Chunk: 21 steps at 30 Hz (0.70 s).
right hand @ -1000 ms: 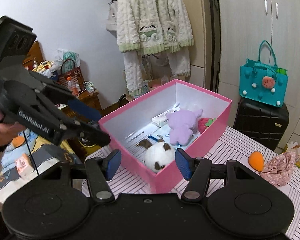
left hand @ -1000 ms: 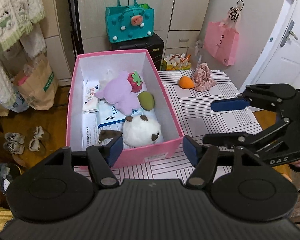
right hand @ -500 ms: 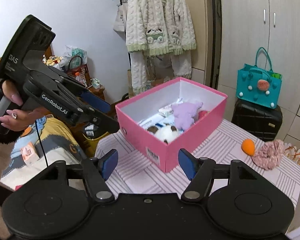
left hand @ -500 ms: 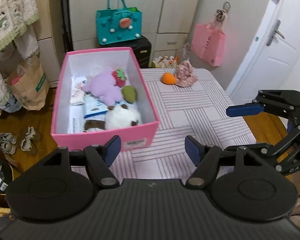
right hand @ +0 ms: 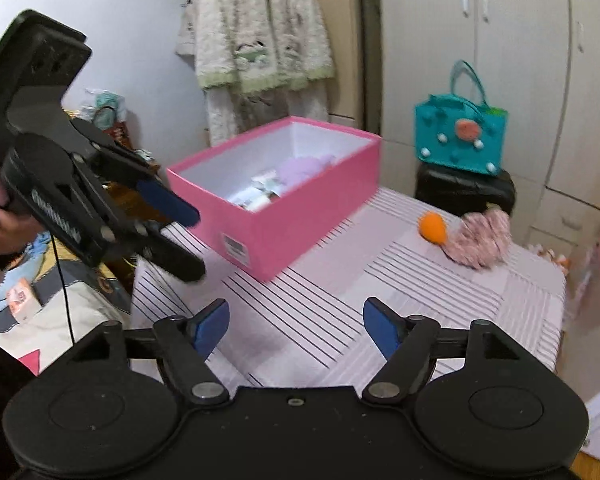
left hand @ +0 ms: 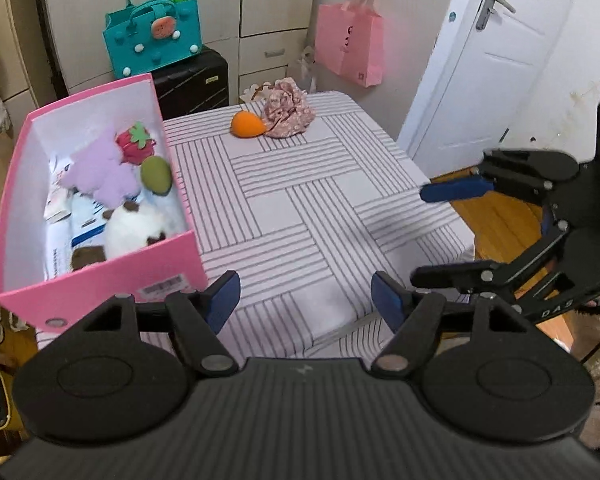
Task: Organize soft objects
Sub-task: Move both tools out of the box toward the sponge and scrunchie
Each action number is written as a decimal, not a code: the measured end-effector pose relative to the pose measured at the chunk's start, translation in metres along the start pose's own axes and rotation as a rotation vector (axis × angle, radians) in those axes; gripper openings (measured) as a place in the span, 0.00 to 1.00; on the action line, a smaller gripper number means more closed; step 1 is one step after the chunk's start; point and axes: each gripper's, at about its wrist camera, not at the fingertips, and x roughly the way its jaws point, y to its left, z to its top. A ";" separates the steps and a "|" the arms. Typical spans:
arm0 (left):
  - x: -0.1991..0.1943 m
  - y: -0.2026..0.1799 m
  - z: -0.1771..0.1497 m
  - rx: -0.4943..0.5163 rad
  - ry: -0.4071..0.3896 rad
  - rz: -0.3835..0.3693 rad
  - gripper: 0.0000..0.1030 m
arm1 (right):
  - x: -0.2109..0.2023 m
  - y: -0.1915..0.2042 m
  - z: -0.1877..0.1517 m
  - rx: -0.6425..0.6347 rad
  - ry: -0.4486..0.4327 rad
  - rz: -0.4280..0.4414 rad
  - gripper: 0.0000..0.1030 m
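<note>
Two soft things are left out on the striped table (left hand: 324, 216), at its far side. One is a small orange ball (left hand: 247, 124) shaped a bit like an egg. The other is a pink flowery scrunchie (left hand: 289, 113), all bunched up, and it touches the ball on the ball's right. To the left stands the pink box (left hand: 100, 284), which already holds a purple plush toy (left hand: 100, 170), a white fluffy toy (left hand: 134, 230), a red strawberry (left hand: 134, 146) and a green oval thing (left hand: 156, 174).

The left gripper (left hand: 305, 300) is near the front edge of the table with nothing between its blue pads. Its jaws are not squeezing anything. The right gripper (right hand: 296, 330) is empty too, and its jaws are opening wider right now.

Both things look very light and squishy, so they probably will not break. The ball is smooth and round and may roll or pop out, so it is best to pinch it across its fat middle. The scrunchie is floppy cloth. A gentle pinch on the top of the bunch should lift it, though it may sag and drag the ball along.
</note>
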 end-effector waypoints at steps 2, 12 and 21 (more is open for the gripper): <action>0.006 -0.002 0.004 -0.002 -0.012 -0.004 0.70 | 0.000 -0.009 -0.007 0.010 0.005 -0.019 0.77; 0.045 -0.008 0.027 0.011 -0.046 -0.060 0.70 | 0.013 -0.043 -0.017 0.026 0.007 -0.083 0.78; 0.082 0.008 0.064 -0.035 -0.145 0.011 0.70 | 0.049 -0.107 -0.018 0.062 0.021 -0.190 0.79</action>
